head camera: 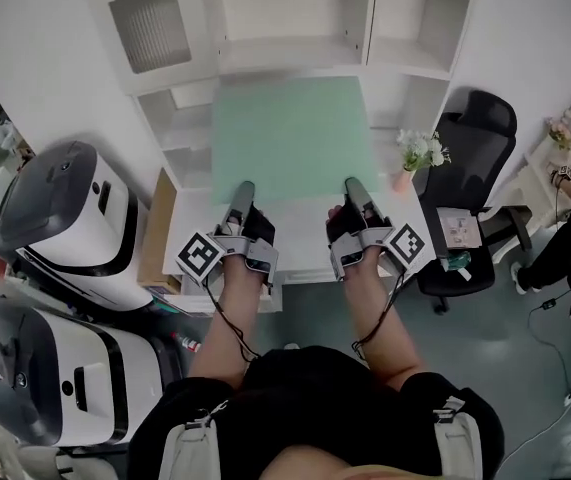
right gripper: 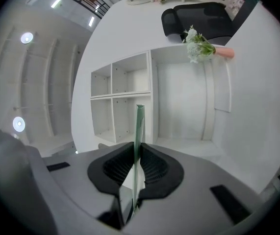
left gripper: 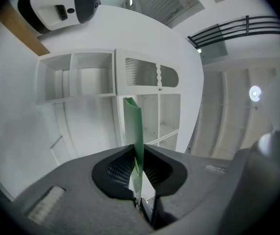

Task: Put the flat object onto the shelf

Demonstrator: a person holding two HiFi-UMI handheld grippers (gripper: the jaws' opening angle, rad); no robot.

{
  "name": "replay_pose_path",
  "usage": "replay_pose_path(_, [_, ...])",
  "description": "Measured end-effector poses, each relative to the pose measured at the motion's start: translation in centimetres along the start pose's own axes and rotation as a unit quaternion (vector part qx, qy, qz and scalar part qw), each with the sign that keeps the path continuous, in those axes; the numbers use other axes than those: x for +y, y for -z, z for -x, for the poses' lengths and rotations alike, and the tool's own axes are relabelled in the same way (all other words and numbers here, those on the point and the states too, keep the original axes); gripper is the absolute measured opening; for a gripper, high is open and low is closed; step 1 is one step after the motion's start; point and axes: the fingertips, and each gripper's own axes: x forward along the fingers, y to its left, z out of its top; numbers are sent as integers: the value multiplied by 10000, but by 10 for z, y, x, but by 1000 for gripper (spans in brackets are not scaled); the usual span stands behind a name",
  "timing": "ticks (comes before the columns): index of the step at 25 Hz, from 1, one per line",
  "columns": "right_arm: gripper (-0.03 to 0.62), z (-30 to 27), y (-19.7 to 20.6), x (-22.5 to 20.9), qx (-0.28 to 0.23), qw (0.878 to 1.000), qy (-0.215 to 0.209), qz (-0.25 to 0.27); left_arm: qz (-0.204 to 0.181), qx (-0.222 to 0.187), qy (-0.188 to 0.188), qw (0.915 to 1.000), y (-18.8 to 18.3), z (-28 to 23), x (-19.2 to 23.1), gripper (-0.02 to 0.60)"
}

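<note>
**Green sheet held by both grippers in front of the shelf**

- Left gripper (head camera: 242, 196): the jaws are nearly closed and pinch the near edge of the sheet (head camera: 290, 133) close to its left corner. In the left gripper view the sheet (left gripper: 134, 124) stands edge-on between the two dark pads (left gripper: 115, 173), pressed on both faces, and runs straight ahead of the jaws.
- Right gripper (head camera: 355, 193): the grip is the same, jaws almost together on the near edge close to the right corner. In the right gripper view the thin green edge (right gripper: 140, 126) rises from between the pads (right gripper: 154, 168), with no gap on either side.
- Sheet: pale green and rectangular, it spans from one pair of jaws to the other and reaches forward from them. It is carried clear of any surface at the near end. Its far edge lies over the middle of the white shelf (head camera: 295, 28); I cannot tell whether it touches there.
- Shelf: open white compartments lie ahead of both pairs of jaws, and a louvred door (left gripper: 149, 72) is up and ahead of the left jaws.
- Marker cubes (head camera: 200, 256) sit behind the jaws, on each gripper's outer side.
- Right of the right jaws there is a pink vase (head camera: 405, 178) with white flowers, and a black chair (head camera: 475, 128) beyond it.
- Left of the left jaws are two white and grey machines (head camera: 65, 213).
</note>
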Motion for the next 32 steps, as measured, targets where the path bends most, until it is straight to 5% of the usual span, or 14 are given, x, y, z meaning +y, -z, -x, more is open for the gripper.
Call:
replay_pose_path(18, [40, -134, -65, 6, -144, 9992, -119, -341, -373, -69, -70, 9993, -46, -144, 0, 49])
replay_pose_path(32, [43, -198, -99, -19, 69, 9957, 352, -849, -300, -260, -613, 9973, -58, -205, 26, 57])
